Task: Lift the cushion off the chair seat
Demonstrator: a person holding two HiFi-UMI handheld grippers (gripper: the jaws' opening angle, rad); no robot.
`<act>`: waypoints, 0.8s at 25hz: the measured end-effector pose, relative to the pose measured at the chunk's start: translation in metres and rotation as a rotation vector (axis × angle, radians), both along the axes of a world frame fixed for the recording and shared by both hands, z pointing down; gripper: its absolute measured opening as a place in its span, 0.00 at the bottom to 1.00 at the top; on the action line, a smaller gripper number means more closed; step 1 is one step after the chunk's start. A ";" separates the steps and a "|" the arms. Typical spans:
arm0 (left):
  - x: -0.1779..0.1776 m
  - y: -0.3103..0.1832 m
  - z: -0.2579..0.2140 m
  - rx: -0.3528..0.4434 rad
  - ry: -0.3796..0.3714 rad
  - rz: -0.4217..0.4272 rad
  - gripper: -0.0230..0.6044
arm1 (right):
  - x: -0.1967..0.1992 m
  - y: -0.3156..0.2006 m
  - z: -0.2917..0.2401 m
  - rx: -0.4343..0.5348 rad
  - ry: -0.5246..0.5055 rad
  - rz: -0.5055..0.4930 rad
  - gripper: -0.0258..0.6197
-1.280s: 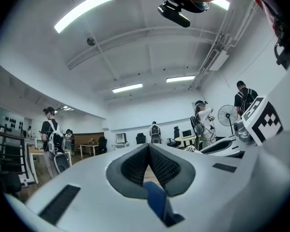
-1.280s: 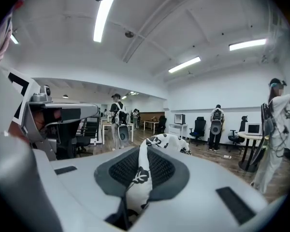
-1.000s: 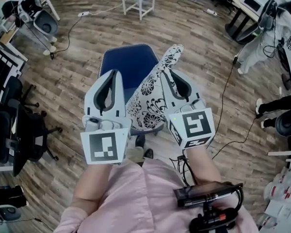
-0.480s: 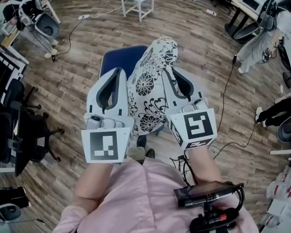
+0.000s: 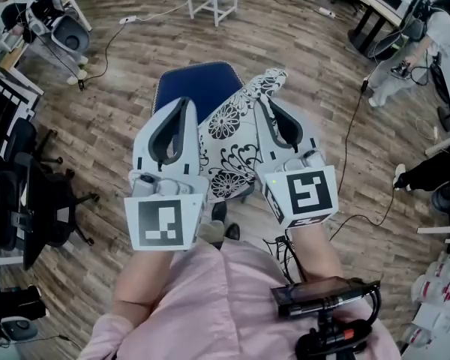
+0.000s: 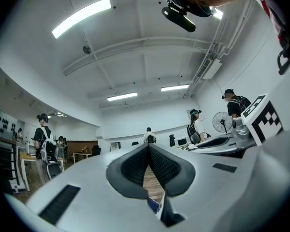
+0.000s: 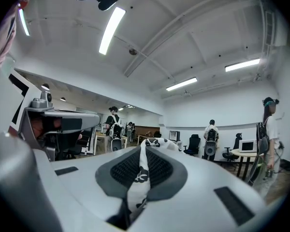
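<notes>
Cushion (image 5: 229, 137) looks soft, light, floppy; my right gripper (image 5: 264, 107) clamped on its edge; left gripper (image 5: 181, 107) clenched, nothing between tips; I'd pinch opposite edge too.

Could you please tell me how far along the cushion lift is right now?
Done: the cushion hangs tilted above the blue chair seat, seemingly off it. In hand: the right gripper is clamped on its fabric; the left gripper is shut beside it. Left: at most raising it fully clear.

Cushion (image 5: 229, 137): white with a black floral print. Chair seat (image 5: 195, 88): plain dark blue. Floor (image 5: 112, 126): brown wood-grain planks; person's sleeve (image 5: 210, 298) pale pink.
</notes>
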State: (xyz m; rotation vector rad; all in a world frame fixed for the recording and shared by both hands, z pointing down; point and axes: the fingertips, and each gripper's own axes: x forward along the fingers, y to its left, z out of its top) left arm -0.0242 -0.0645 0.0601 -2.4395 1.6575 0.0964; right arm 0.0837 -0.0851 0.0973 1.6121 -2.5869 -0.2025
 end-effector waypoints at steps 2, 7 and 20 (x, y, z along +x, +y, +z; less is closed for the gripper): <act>0.001 -0.001 -0.001 0.003 -0.003 0.004 0.05 | 0.000 -0.001 0.000 0.005 0.006 0.003 0.07; 0.007 -0.002 0.000 0.009 -0.009 0.009 0.05 | 0.004 -0.001 0.001 0.007 -0.004 -0.002 0.07; 0.016 -0.012 -0.001 0.005 -0.023 0.004 0.05 | 0.012 -0.008 -0.001 0.001 -0.015 -0.014 0.07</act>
